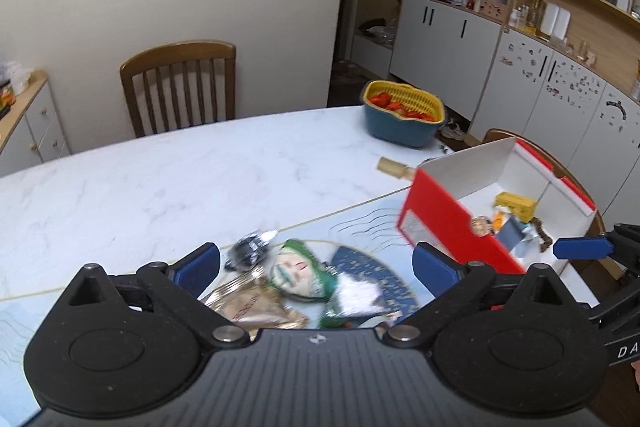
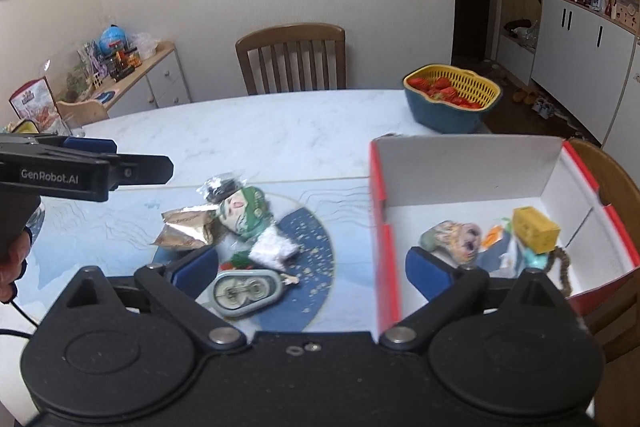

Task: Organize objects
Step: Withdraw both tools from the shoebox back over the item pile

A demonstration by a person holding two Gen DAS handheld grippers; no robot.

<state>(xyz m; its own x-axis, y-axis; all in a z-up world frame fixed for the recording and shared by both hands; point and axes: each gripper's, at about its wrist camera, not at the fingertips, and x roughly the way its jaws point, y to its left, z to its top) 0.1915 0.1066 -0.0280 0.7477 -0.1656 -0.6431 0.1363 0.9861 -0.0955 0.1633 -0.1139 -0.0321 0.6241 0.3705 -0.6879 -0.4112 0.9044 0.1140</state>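
Organizing partly done: both the left gripper and right gripper spread wide and empty over the bench, a yellow block already inside the red box, the green-haired doll and foil packet left of that box awaiting transfer.

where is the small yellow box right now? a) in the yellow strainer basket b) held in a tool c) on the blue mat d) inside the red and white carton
d: the small yellow box sits inside the red and white carton, beside other small items.
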